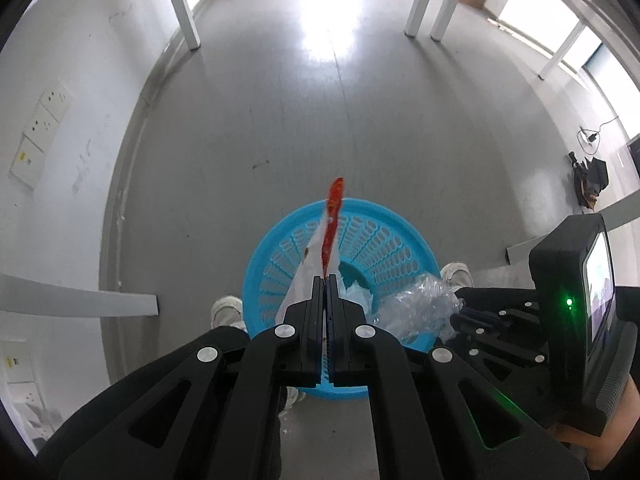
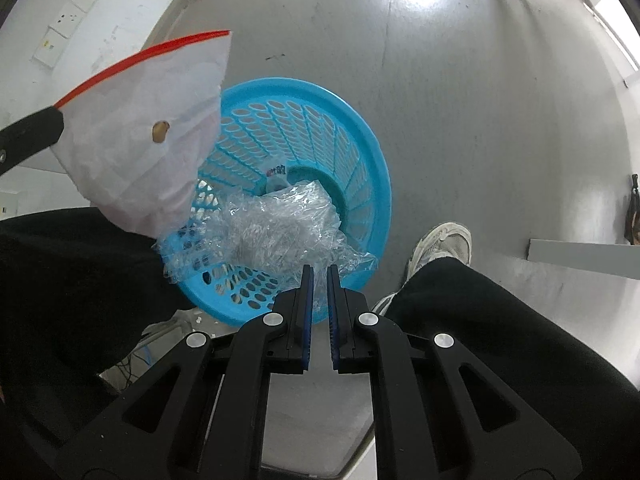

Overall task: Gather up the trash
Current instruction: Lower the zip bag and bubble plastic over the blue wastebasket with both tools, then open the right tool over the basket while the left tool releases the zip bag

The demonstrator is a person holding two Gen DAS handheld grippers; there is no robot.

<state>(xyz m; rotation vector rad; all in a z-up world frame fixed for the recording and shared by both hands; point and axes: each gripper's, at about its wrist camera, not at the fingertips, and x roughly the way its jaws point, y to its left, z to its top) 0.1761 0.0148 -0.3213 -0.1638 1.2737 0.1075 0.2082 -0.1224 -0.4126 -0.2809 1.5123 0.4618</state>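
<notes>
A blue plastic basket (image 1: 372, 240) stands on the grey floor below both grippers; it also shows in the right wrist view (image 2: 360, 168). My left gripper (image 1: 326, 280) is shut on a white wrapper with a red edge (image 1: 332, 208), held above the basket; the same wrapper shows in the right wrist view (image 2: 152, 136). My right gripper (image 2: 319, 270) is closed on a crumpled clear plastic film (image 2: 272, 228) that hangs over the basket's near rim; the film also shows in the left wrist view (image 1: 420, 304). A small bottle or wrapper (image 2: 278, 176) lies in the basket's bottom.
The person's shoes (image 2: 440, 248) and dark trouser legs (image 2: 72, 280) flank the basket. White table legs (image 1: 182, 4) stand further off on the floor. Wall sockets (image 1: 44, 120) are on the left wall. A dark bag (image 1: 590, 180) lies by the right wall.
</notes>
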